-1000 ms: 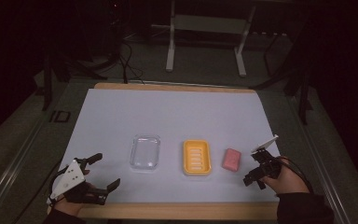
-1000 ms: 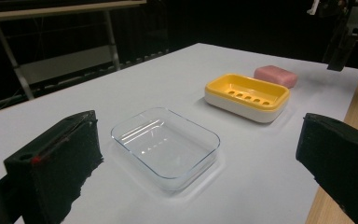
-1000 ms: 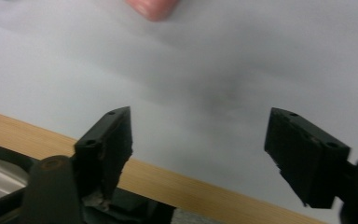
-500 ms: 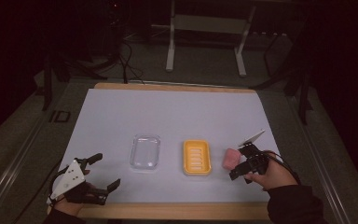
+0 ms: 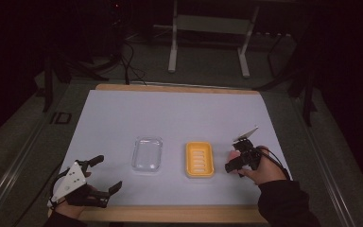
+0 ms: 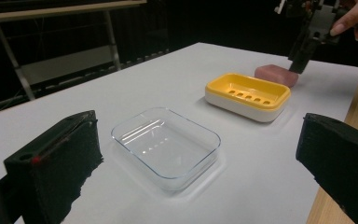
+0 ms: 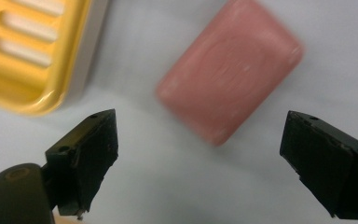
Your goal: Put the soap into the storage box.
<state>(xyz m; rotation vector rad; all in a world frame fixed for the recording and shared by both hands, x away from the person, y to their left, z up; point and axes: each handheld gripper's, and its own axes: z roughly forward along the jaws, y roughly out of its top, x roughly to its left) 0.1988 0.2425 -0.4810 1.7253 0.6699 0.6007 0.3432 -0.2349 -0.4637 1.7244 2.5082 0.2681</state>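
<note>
right claw [image 7: 200,163] is wide open with nothing in it, hovering right over the pink soap [image 7: 229,70] lying on the bench at 3 o'clock of the yellow dish [image 5: 199,159], soap's long axis slanting toward 2 o'clock between the jaws, left claw [image 5: 103,174] also open, empty and well apart

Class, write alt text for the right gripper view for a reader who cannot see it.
A pink soap bar lies on the white table just ahead of the right gripper, whose two black jaws stand open. The corner of a yellow soap dish sits at upper left, apart from the bar.
</note>
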